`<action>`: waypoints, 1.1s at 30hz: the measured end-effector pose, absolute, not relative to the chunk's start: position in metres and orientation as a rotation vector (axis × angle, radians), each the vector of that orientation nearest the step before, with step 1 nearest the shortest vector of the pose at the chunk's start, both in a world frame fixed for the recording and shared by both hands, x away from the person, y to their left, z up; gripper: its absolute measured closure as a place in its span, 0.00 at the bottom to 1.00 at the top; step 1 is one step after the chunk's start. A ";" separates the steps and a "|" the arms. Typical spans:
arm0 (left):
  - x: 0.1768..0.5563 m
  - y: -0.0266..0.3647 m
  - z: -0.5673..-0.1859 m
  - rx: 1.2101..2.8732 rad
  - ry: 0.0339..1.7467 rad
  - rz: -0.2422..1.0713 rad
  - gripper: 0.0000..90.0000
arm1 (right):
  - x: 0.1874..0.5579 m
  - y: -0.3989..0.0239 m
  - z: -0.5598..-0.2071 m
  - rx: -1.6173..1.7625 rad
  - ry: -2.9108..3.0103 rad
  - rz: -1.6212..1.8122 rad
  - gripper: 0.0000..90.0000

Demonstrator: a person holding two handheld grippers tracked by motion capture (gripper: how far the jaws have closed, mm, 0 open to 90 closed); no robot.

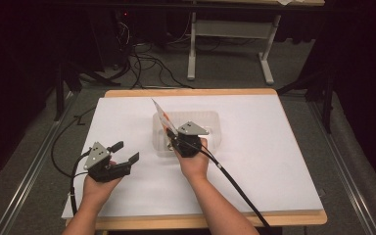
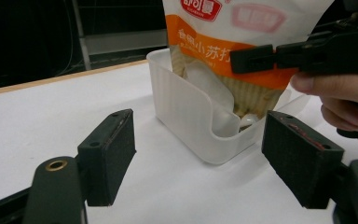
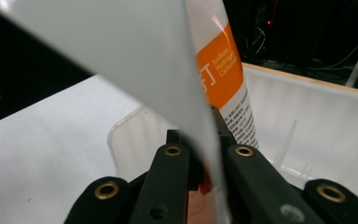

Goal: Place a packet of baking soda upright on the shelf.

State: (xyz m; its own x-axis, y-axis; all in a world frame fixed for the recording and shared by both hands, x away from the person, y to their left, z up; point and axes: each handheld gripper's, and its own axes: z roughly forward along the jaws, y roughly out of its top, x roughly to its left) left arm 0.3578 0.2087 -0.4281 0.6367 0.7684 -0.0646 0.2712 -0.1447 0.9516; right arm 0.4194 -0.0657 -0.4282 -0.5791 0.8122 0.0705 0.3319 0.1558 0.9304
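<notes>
A white and orange snack packet (image 1: 162, 114) stands tilted with its lower end inside a clear plastic bin (image 1: 210, 115) at the table's middle. My right gripper (image 1: 172, 137) is shut on the packet's lower part, over the bin's near left side. In the right gripper view the packet (image 3: 144, 60) rises from between the two closed jaws of that gripper (image 3: 208, 142). My left gripper (image 1: 126, 152) rests open near the table's front left, nothing between its jaws. In the left gripper view its wide-set jaws (image 2: 200, 154) frame the bin (image 2: 186, 112) and the packet (image 2: 223, 51).
The white table top (image 1: 274, 147) has a wooden edge along front and back. Cables trail from both grippers off the front edge. Behind the table, on the grey floor, lie loose cables (image 1: 147, 63) and stand another table's white legs (image 1: 192, 49).
</notes>
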 end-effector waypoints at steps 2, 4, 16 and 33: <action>0.358 0.209 -0.428 1.712 0.854 0.541 0.29 | 0.419 -0.066 -0.424 1.073 1.989 1.416 0.89; 0.358 0.208 -0.428 1.713 0.852 0.540 0.29 | 0.417 -0.068 -0.418 1.067 1.982 1.432 0.83; 0.359 0.210 -0.428 1.722 0.844 0.550 0.29 | 0.404 -0.068 -0.399 1.043 2.004 1.414 0.47; 0.360 0.211 -0.428 1.725 0.852 0.561 0.29 | 0.369 -0.097 -0.406 1.023 2.040 1.408 0.36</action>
State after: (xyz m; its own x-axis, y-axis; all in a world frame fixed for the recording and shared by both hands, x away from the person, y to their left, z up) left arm 0.3596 0.2113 -0.4281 0.6319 0.7738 -0.0436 0.2657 -0.1634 0.9501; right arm 0.3690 -0.0971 -0.4061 -0.6201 0.7834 0.0419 0.3172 0.2015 0.9267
